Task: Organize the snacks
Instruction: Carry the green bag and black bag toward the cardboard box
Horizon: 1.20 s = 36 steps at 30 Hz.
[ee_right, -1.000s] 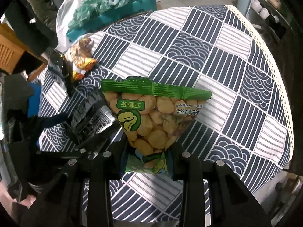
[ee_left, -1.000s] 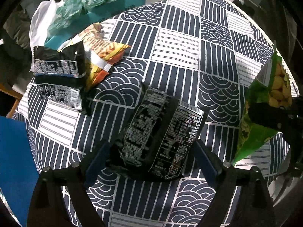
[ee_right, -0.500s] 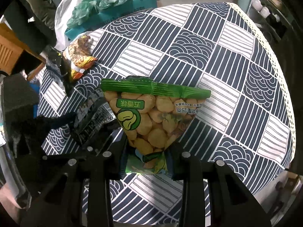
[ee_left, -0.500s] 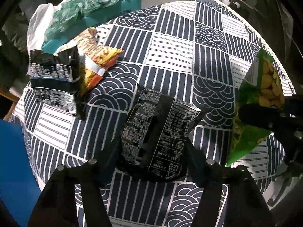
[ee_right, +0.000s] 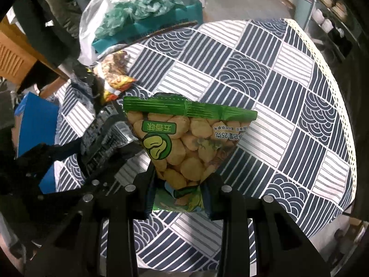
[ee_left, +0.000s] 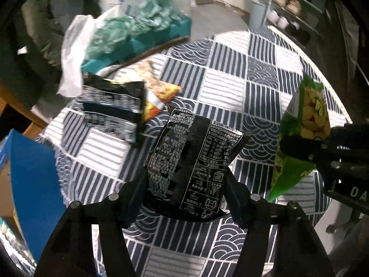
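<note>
Snacks were clamped one per gripper, likely for sorting: the left gripper [ee_left: 184, 198] pinched a black packet [ee_left: 193, 161] above the table [ee_right: 288, 120], the right gripper [ee_right: 178, 198] a green packet [ee_right: 184, 143].

**Glossy packets on a woven cloth**

A matt cloth tablecloth [ee_right: 265, 87] with a lace-like edge covers the table. The black snack packet [ee_left: 191, 159] and green snack packet [ee_right: 184, 138] are shiny, crinkled plastic film. Far left, an orange packet [ee_left: 159, 94] looks glossy too. A thin white plastic bag [ee_right: 92, 23] holds crumpled teal paper. The gripper fingers [ee_left: 237, 203] are matt black plastic.
</note>
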{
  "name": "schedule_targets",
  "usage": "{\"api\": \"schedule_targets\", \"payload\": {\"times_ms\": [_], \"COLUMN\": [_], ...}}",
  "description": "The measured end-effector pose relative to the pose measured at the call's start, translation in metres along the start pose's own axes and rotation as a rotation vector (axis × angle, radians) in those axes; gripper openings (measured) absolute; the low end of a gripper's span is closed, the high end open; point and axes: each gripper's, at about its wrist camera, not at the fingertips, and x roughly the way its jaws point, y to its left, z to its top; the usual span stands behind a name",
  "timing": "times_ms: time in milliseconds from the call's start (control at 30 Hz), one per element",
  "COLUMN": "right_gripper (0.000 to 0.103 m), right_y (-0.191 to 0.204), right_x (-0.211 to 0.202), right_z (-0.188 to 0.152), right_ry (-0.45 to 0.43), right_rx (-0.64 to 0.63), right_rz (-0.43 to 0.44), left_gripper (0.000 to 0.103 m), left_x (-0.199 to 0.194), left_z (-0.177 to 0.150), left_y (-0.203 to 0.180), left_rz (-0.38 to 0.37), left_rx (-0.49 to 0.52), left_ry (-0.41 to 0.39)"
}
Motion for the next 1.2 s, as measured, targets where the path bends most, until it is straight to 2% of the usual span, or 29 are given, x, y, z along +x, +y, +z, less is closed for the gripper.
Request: {"api": "schedule_targets", "payload": {"times_ms": [167, 533, 1200], "right_gripper": [0.032, 0.032, 0.032], "right_y": [0.016, 0.062, 0.182], "right_x": [-0.012, -0.039, -0.067], "right_z": [0.001, 0.002, 0.001], "right_ry": [-0.026, -0.083, -0.128], "right_rx": [-0.030, -0.118, -0.322], "right_rz": [0.020, 0.077, 0.210], "left_gripper": [0.064, 0.064, 0.064], "left_x": [-0.007, -0.065, -0.143], "left_z": [0.011, 0.000, -0.059], "left_y": [0.020, 0.059, 0.162], "left_rz": [0.020, 0.034, 0.109], "left_rx": [-0.046, -0.143, -0.346], "left_ry": [-0.020, -0.103, -0.209]}}
